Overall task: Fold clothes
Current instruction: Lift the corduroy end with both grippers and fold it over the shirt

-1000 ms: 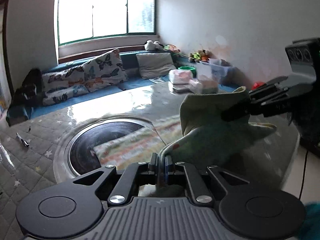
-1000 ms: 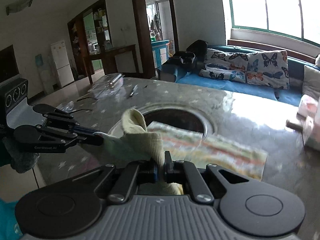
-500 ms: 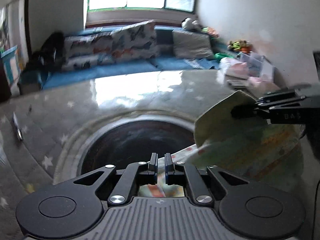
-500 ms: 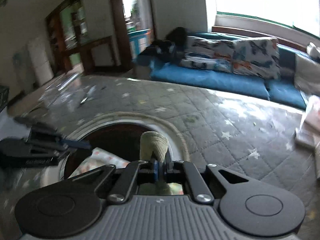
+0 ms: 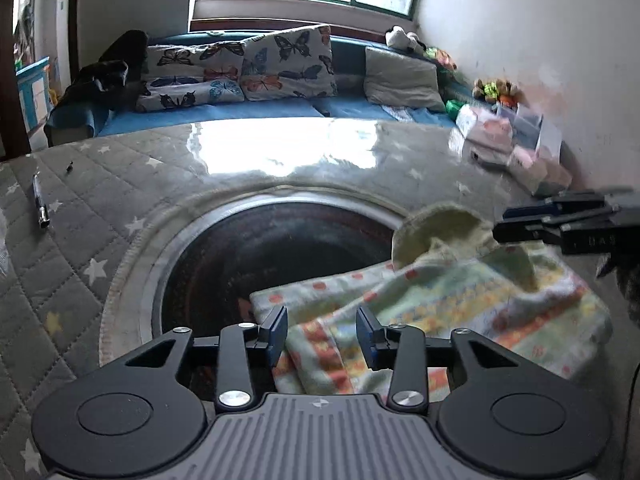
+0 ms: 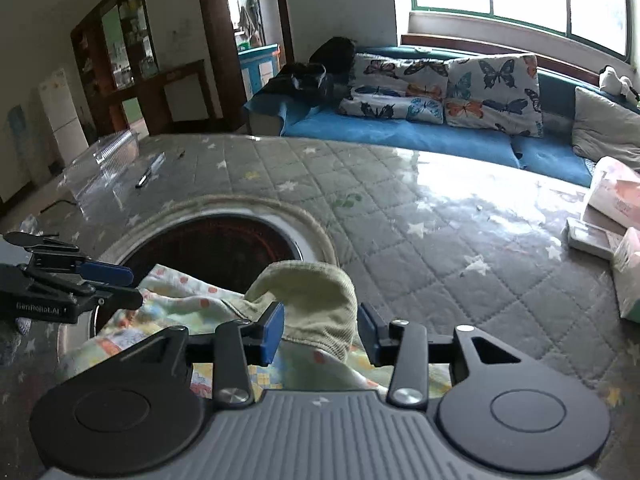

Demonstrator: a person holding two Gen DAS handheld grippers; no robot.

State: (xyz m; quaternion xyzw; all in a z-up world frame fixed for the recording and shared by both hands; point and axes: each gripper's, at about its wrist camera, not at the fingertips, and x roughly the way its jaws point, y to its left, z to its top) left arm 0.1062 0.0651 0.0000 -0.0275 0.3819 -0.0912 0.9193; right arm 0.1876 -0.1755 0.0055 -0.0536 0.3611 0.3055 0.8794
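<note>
— How do the claws stand?

— The left claw (image 5: 322, 334) has its fingers spread apart, with a fold of the patterned garment (image 5: 448, 312) lying loose between them. The right claw (image 6: 320, 330) is spread too, with the garment's pale green cuff (image 6: 316, 296) bulging up between its fingers.

— And where is the garment?

— On the quilted tabletop (image 6: 440, 240), partly over the dark round recess (image 5: 276, 248). A pen (image 5: 41, 208) lies well apart to the left.

Soft, matt printed cloth garment (image 5: 460, 300) lies on the table (image 5: 160, 168), whose quilted cover shines glossy; each hand-held gripper (image 5: 322, 334) looks matt black plastic.
</note>
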